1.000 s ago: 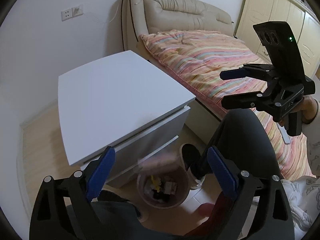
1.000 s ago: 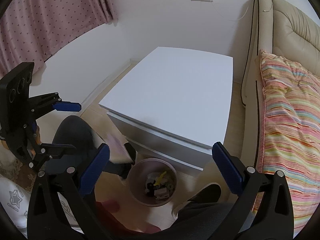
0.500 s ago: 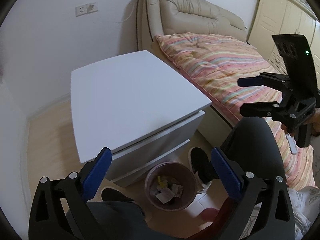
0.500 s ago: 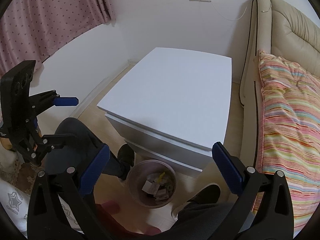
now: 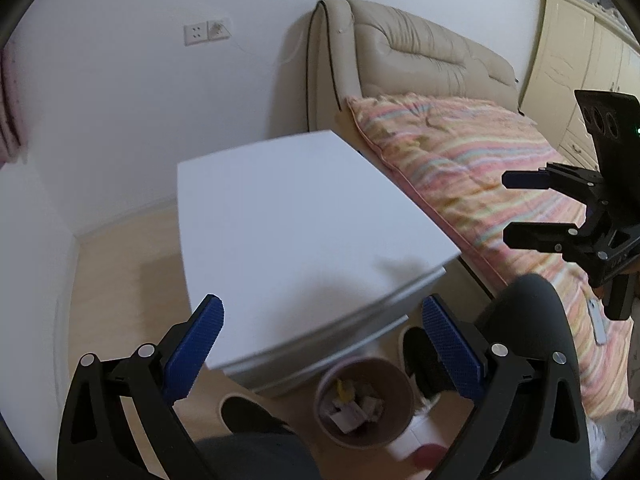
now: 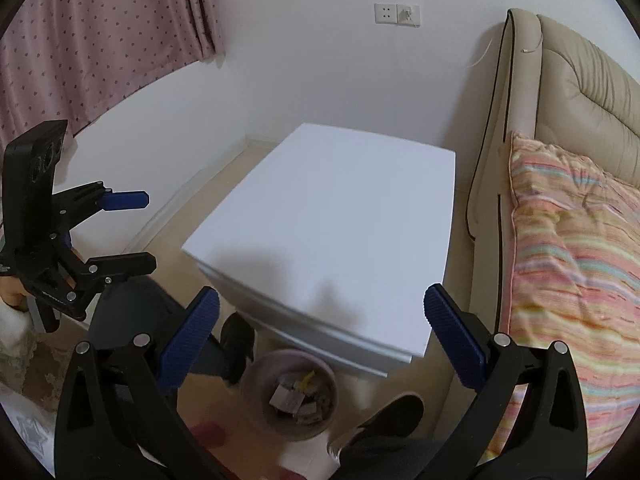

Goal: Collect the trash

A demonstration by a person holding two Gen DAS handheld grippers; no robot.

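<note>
A round pinkish trash bin [image 5: 402, 390] stands on the floor in front of the white nightstand, with paper scraps and wrappers [image 5: 352, 408] inside. My left gripper [image 5: 322, 326] hangs above it, open, its blue pads wide apart with nothing between them. To its right, over the bed's edge, my right gripper [image 5: 507, 208] is open too. In the right wrist view the bin [image 6: 256, 372] with its trash [image 6: 296, 396] sits low in the middle, under the open, empty right gripper [image 6: 320, 304]. The left gripper [image 6: 148, 231] shows at the left, held by a hand.
The white nightstand [image 5: 300, 220] fills the middle, with nothing on its top. A bed with a striped quilt [image 5: 460, 160] and a beige headboard [image 6: 580, 92] lies to the right. A person's dark-trousered legs and shoes [image 6: 240, 340] flank the bin. A pink curtain [image 6: 80, 40] hangs at the left.
A blurred scrap that was falling above the bin a second ago now lies inside it. Both grippers have lifted and drawn back, so the bin sits lower in both views.
</note>
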